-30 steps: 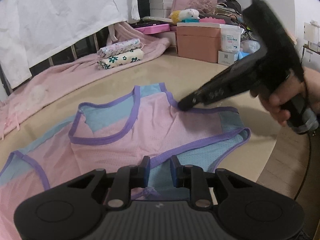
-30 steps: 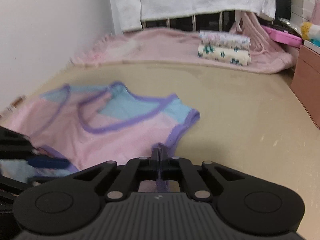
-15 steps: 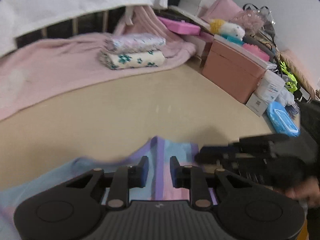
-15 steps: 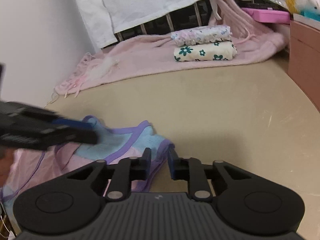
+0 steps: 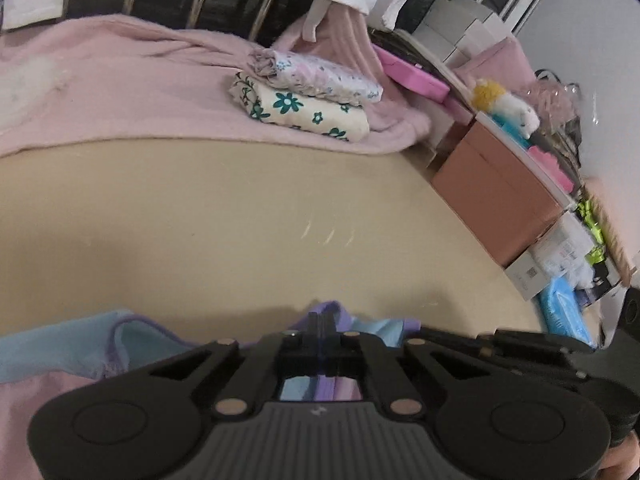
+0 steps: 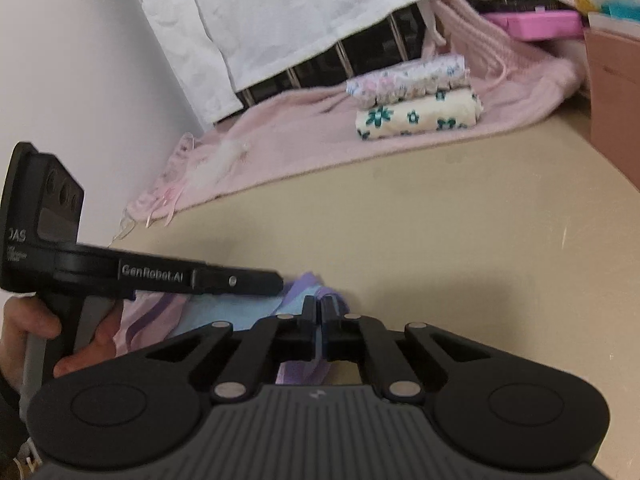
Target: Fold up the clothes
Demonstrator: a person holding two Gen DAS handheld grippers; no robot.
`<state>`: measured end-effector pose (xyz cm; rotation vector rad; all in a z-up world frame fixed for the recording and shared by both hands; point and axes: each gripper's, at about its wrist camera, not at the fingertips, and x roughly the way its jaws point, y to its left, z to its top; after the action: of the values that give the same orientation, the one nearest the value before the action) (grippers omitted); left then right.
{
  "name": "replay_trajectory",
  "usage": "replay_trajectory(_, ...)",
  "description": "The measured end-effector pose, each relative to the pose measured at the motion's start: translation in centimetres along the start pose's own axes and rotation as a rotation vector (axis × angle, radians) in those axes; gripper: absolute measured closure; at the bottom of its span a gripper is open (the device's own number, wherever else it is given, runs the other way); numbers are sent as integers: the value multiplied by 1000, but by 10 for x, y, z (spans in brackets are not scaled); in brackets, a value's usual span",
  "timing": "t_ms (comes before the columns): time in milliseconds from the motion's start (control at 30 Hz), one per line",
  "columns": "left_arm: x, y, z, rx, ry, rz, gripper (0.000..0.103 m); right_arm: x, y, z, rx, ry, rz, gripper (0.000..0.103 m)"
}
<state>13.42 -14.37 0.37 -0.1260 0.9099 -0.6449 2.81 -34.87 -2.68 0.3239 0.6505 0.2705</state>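
Note:
A pink and light-blue tank top with purple trim (image 5: 72, 352) lies on the beige table, bunched at the near edge. My left gripper (image 5: 322, 320) is shut on its purple-trimmed edge. In the right wrist view the same top (image 6: 224, 312) shows below the left gripper (image 6: 280, 283), which reaches in from the left, held by a hand. My right gripper (image 6: 319, 304) is shut on the top's purple edge right beside the left one. Most of the garment is hidden under the gripper bodies.
A pink blanket (image 5: 120, 96) covers the table's far side, with two folded floral cloths (image 5: 308, 96) stacked on it. Brown cardboard boxes (image 5: 492, 200) and clutter stand at the right. A white sheet (image 6: 300, 8) hangs behind. The beige table (image 5: 200, 220) stretches between.
Both grippers have closed on the top's edge; they were open half a second ago. The garment has been drawn from lying flat into a bunch, and both cameras have swung toward the far side.

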Motion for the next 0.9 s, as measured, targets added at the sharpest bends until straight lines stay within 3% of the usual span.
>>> replay_trajectory(100,7,-2,0,-9,25,-16,103,8,-3,0,5,12,-40,100)
replay_trajectory(233,6,-6,-1,18,23,-39,90,1,-2,-5,-13,15,-78,95)
replay_trajectory(400,7,-21,-3,93,-6,3,90,-29,12,-13,-94,-38,-86,92)
replay_trajectory(467,15,-27,-3,107,-3,51,91,-34,23,-25,-127,0,-54,92)
replay_trajectory(533,18,-29,-3,113,-29,102,102,-38,33,-39,-163,36,-36,93)
replay_trajectory(667,18,-21,-8,61,-93,130,103,-46,56,-70,-248,68,-86,93)
replay_trajectory(800,18,-8,-5,-35,-114,83,101,-48,66,-82,-275,29,-110,92)
replay_trajectory(900,2,-19,-3,18,-146,106,93,-55,66,-76,-253,12,-116,92)
